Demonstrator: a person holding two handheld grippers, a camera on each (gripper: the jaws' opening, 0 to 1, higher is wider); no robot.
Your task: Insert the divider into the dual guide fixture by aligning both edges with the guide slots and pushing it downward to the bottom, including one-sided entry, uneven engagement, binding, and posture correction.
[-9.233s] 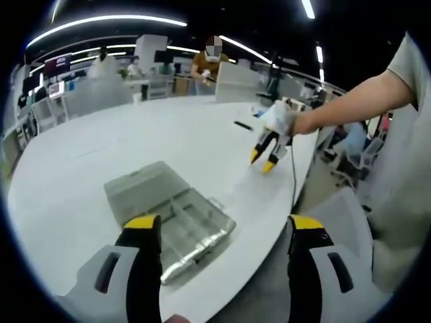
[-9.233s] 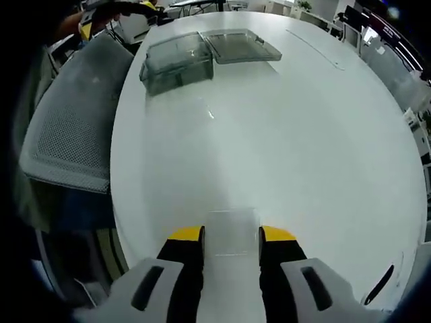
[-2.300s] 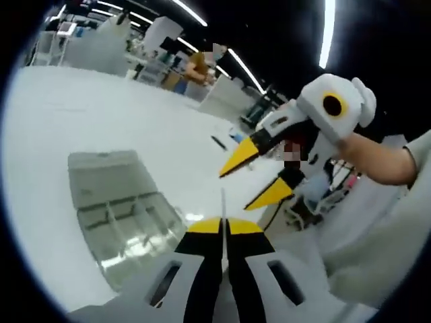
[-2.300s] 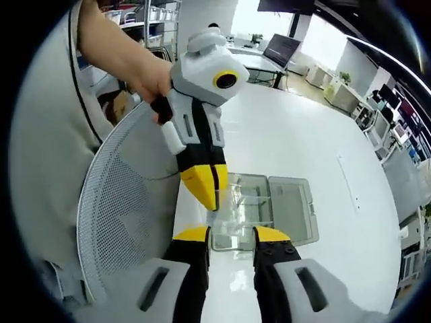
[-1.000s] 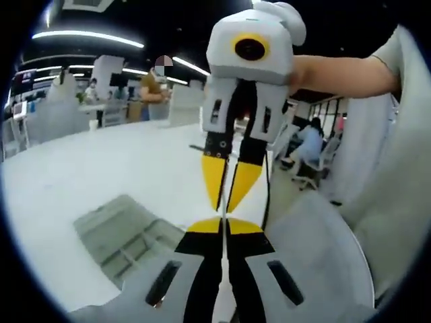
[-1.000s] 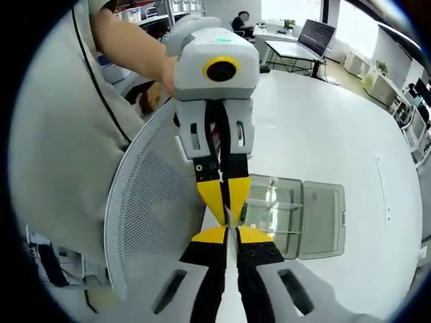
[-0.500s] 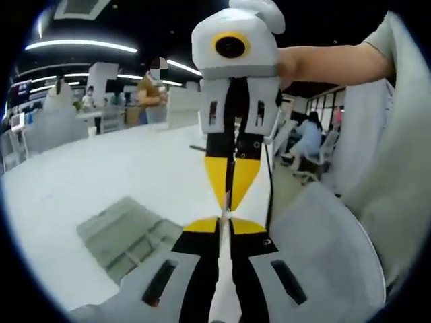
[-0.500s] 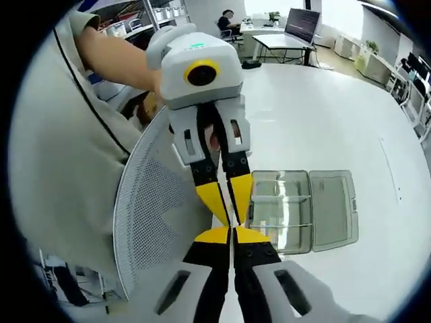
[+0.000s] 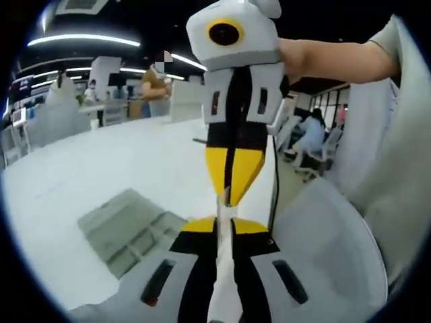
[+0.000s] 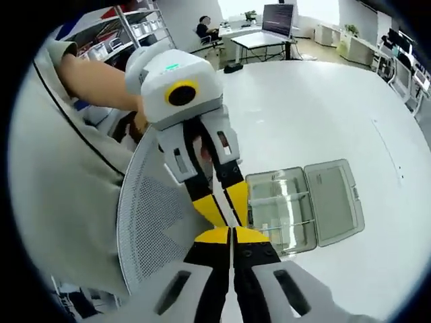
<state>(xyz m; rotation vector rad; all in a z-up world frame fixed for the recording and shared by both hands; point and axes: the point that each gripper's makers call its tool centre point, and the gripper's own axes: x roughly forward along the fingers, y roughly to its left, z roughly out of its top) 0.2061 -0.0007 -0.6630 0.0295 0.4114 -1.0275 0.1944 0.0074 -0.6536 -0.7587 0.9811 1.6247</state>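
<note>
The thin, clear plastic divider [image 9: 223, 269] is in the air, well above the fixture, seen edge-on as a pale sliver between the closed jaws of the left hand-held gripper [image 9: 223, 225]. The right hand-held gripper [image 9: 231, 195] meets it tip to tip, its yellow jaws also closed on the divider's far edge; in the right gripper view the right hand-held gripper [image 10: 231, 232] has its jaws pressed together with the left hand-held gripper [image 10: 225, 205] pointing into them. So both appear to pinch the same sheet.

The transparent, lidded compartment box serving as the guide fixture [image 10: 296, 208] lies open on the white round surface [image 10: 323, 101], beside a grey mesh chair back [image 10: 155, 222].

Judging from this, the divider is picked up and being regripped or passed; aligning it with the slots, entering and pushing it down all remain.
</note>
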